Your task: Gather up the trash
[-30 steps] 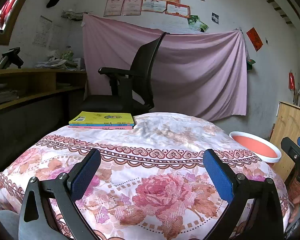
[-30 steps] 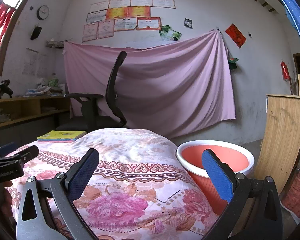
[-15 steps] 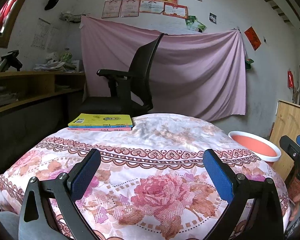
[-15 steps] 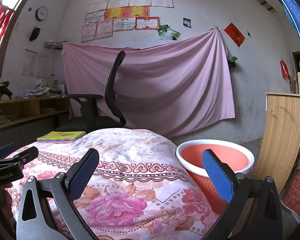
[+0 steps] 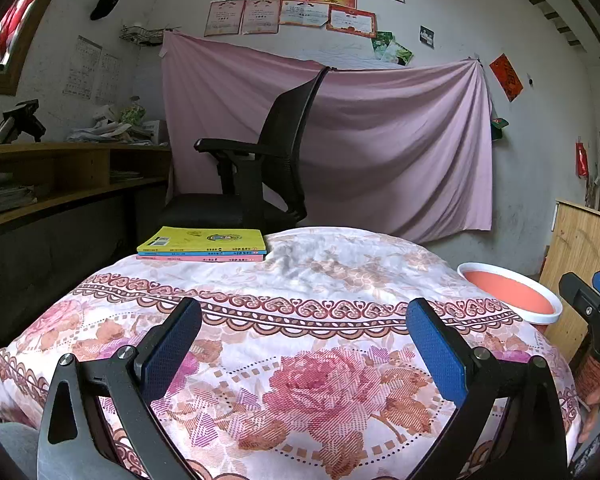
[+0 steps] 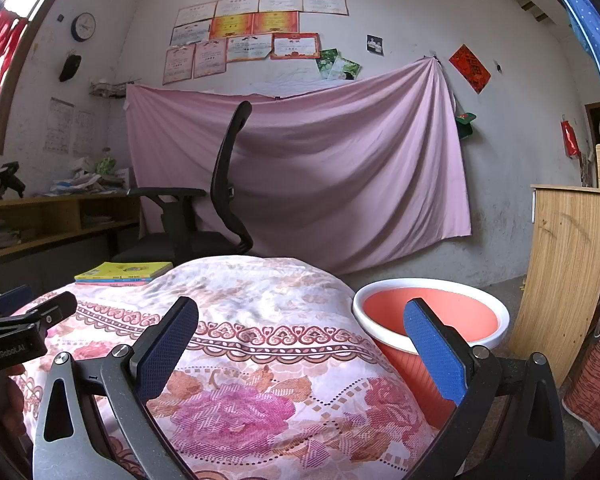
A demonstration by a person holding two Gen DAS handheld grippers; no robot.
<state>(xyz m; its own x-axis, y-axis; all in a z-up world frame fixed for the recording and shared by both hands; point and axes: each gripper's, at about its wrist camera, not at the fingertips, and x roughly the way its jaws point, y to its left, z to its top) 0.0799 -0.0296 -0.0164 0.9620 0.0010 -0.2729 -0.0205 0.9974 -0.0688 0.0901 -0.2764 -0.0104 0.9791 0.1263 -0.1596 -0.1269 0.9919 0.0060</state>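
Both jaws stand wide apart and hold nothing: your left gripper [image 5: 302, 334] and right gripper [image 6: 300, 334] hover over the floral cloth [image 5: 300, 312] covering the surface.

Trash: none visible on the cloth in either view. Its location cannot be told from here. The orange bin with white rim [image 6: 432, 312] sits just beside the surface's right edge, looks empty, and is the likely drop point.

Risks:
- Stacked books [image 5: 202, 244] at the far left corner are not trash. Grabbing for lack of a target would take the wrong thing.
- Cloth is loose and wrinkled. Jaws closing low could pinch and drag it, shifting the books.
- Your grippers sit near each other; a sweep toward the bin could knock them together.
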